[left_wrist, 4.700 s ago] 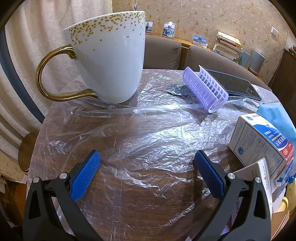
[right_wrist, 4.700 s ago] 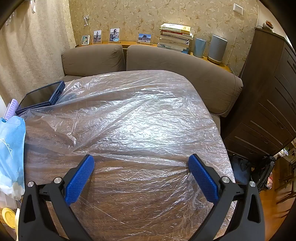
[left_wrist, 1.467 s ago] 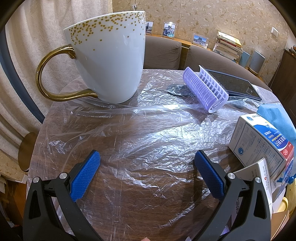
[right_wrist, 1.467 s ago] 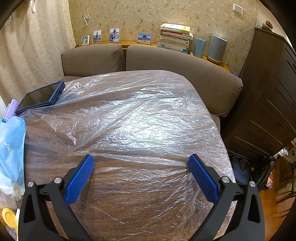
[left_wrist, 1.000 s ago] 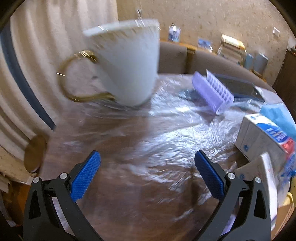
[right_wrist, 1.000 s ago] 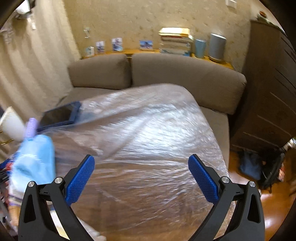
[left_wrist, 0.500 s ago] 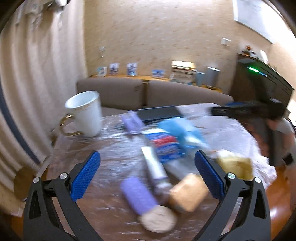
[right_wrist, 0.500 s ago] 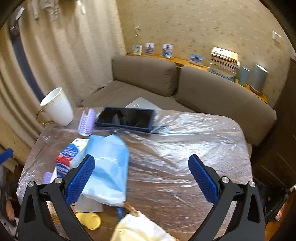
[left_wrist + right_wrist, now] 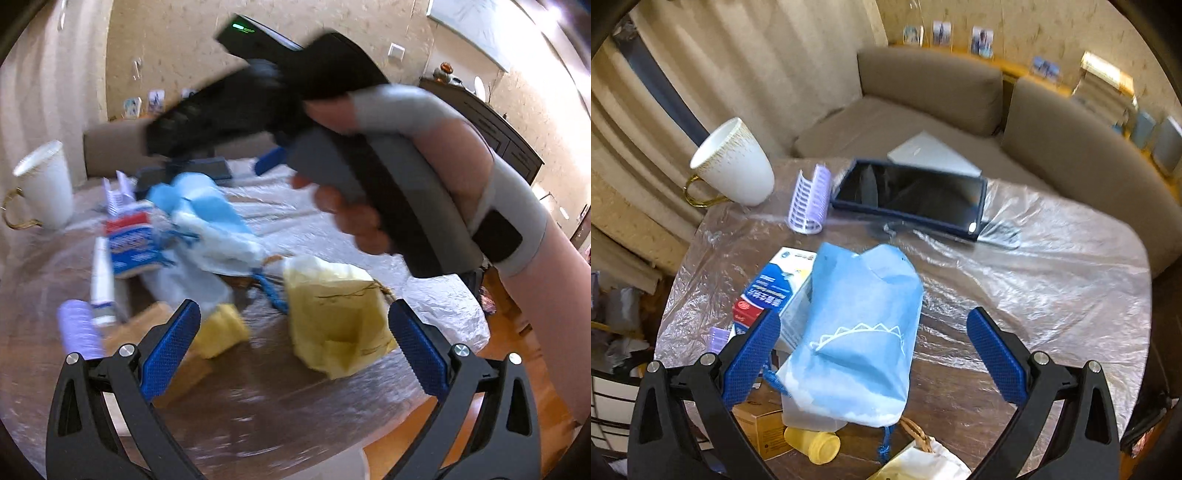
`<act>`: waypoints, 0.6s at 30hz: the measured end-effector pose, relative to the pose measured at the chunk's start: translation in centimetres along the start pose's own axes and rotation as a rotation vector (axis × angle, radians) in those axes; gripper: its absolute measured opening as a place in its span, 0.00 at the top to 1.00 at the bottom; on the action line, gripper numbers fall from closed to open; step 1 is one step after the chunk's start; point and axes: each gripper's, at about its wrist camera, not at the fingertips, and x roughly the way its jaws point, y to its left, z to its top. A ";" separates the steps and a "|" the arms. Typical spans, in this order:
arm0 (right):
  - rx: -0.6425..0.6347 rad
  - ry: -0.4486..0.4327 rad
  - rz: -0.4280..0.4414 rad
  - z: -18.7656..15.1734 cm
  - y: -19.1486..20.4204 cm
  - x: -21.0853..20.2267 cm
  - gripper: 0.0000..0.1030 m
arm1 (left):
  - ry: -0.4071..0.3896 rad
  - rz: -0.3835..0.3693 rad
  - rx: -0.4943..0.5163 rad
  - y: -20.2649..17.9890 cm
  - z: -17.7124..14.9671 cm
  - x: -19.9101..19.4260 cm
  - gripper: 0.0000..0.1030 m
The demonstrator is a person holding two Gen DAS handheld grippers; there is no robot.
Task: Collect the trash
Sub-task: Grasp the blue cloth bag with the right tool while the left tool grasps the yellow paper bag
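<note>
Both the left gripper (image 9: 291, 332) and the right gripper (image 9: 873, 350) stand released, grasping nothing. The trash lies heaped toward the table's (image 9: 1052, 288) near-left edge: a blue cloth bag (image 9: 857, 332), a carton (image 9: 768, 295), a yellow cap (image 9: 816, 448). Judged light and soft; the bag is best pinched at a fold, the carton across its stiff sides. Only the left view shows the yellow paper bag (image 9: 332, 317) whole and the person's hand (image 9: 351, 206); only the right view shows the tablet (image 9: 912, 192) clearly.

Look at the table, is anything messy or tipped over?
Yes. A blue cloth bag lies slumped over a blue and white box, and a small yellow bottle lies on its side by the near edge. The white mug stands upright. Nothing looks spilled.
</note>
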 end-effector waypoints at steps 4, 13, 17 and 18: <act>-0.030 0.049 0.006 -0.1 0.1 1.6 0.04 | 0.035 0.008 0.013 -1.4 0.2 2.2 0.01; -0.087 0.114 -0.005 0.0 0.8 4.2 0.04 | 0.127 0.021 -0.002 -3.5 -0.7 5.4 0.01; -0.080 0.134 0.028 0.2 0.5 4.9 0.17 | 0.164 0.012 0.006 -3.7 -0.6 6.3 0.17; -0.080 0.141 0.040 0.1 0.5 5.1 0.21 | 0.174 0.010 0.007 -3.5 -0.6 6.5 0.18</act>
